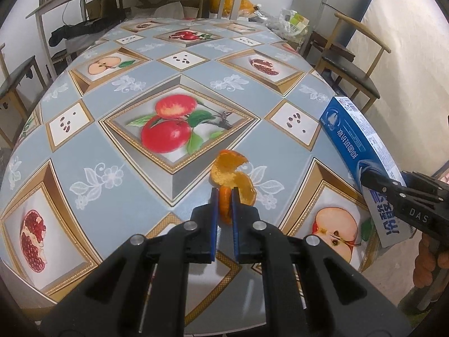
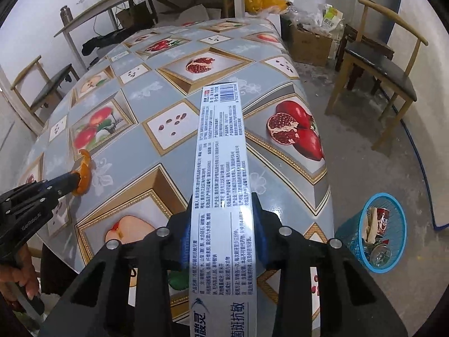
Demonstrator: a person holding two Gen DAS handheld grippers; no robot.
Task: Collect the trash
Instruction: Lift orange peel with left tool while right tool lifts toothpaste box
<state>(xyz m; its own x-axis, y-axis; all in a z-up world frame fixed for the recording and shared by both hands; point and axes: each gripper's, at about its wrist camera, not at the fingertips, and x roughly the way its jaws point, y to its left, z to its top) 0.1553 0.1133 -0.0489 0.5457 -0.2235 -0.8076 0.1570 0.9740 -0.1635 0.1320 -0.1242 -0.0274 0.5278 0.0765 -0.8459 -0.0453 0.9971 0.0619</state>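
Left wrist view: I'm counting 1 orange peel (image 1: pixel 234 178), 1 toothpaste box (image 1: pixel 362 154) and 2 chairs past the table's far side. My left gripper (image 1: pixel 225 196) is reaching forward, low over the tablecloth (image 1: pixel 118 140), w/ its blue pads (image 1: pixel 213 213) nearly together and pinching the near end of the peel; the rest of the peel is curling up ahead of the tips. The right gripper (image 1: pixel 373 181) is coming in from the right edge, clamped on the box, which is angling up and away over the table's right edge. The cloth ahead and to the left is lying bare.

Right wrist view: I'm seeing 1 box (image 2: pixel 221 151), 1 blue basket (image 2: pixel 393 205) and 2 chairs. My right gripper (image 2: pixel 223 196) is pointing forward w/ fingers partly spread, gripping the box by its two long sides; the box is running straight out over the table corner. The basket is sitting on the floor, right of the table edge, w/ 1 red can (image 2: pixel 382 220) and other scraps in it; floor around it is open. The left gripper (image 2: pixel 73 180) is showing far left, holding the peel (image 2: pixel 84 174).
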